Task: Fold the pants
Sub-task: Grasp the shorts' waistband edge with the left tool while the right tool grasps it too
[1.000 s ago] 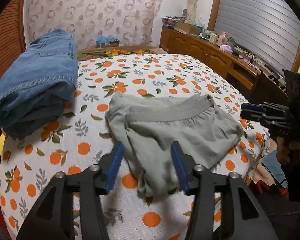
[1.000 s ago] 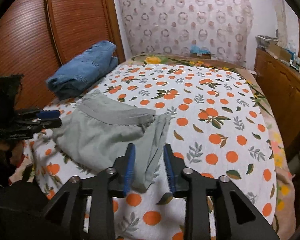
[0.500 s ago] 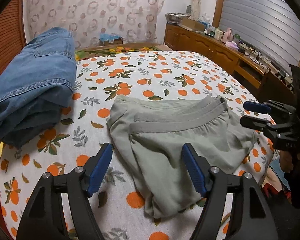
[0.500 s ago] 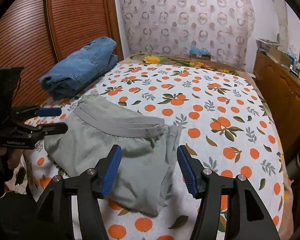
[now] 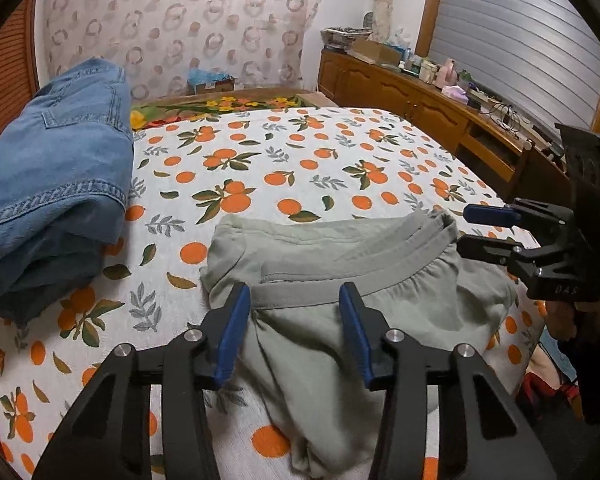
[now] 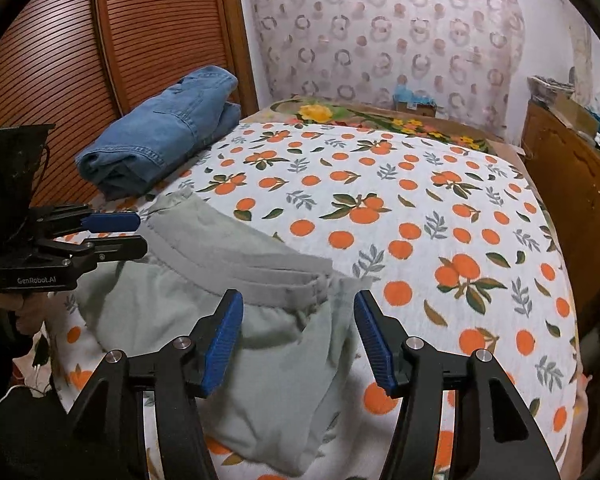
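left gripper (image 5: 294,332) marked "GenRobot.AI": jaws closing, gripped nothing | right gripper (image 6: 298,338) marked "DAS": jaws apart, empty | pants (image 5: 340,280) on bed (image 5: 300,168)

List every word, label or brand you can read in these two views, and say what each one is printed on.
"GenRobot.AI": on the black body of the left hand-held gripper, seen in the right wrist view.
"D A S": partial lettering on the body of the right hand-held gripper, left wrist view; the rest is cut off.
Boxes and bottles on the wooden cabinet: too small to read.
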The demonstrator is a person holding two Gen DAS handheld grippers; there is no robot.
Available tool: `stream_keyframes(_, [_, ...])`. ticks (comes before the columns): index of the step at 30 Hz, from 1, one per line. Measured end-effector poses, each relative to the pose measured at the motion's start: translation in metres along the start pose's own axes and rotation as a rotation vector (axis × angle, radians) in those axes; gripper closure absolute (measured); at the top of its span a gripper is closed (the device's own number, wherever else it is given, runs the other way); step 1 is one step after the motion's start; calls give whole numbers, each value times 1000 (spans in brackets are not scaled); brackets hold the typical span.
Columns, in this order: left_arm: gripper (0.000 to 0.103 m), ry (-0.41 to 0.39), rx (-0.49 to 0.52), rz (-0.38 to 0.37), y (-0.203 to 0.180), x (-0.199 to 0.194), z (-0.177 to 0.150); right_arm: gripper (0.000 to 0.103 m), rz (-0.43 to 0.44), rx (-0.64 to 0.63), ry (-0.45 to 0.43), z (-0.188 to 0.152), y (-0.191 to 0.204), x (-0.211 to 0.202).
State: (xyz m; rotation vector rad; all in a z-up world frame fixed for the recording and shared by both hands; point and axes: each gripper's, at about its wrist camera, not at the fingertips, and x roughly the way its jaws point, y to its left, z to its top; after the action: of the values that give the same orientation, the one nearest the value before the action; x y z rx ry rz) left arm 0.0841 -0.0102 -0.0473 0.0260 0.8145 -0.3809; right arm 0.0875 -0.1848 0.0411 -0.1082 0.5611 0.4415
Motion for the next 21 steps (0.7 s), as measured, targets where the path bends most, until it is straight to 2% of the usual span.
stream_keyframes(2, [57, 8, -3, 3, 2, 4, -1, 44, 6, -2, 3, 2, -1, 5])
stream_keyframes(3, [59, 11, -3, 0, 2, 6, -2, 51, 9, -3, 7, 2, -1, 7])
stream_keyframes(8, [86, -25, 15, 14, -1, 0, -2, 68, 25, -19, 28, 1, -1, 18])
stream_keyframes(11, [90, -85, 35, -7, -6, -14, 6, 83, 33, -20, 24, 2, -1, 20])
stream_keyframes(12, [90, -103, 39, -12, -8, -19, 10, 91, 36, -20, 18, 3, -2, 19])
stream_keyframes(13, [90, -111, 40, -15, -8, -21, 13, 93, 42, -20, 13, 3, -2, 19])
stream_keyframes(18, [90, -129, 49, -4, -10, -22, 29, 95, 45, -3, -58, 3, -4, 5])
stream_keyframes(21, [90, -112, 47, 2, -9, -13, 33, 95, 23, 10, -76, 4, -7, 2])
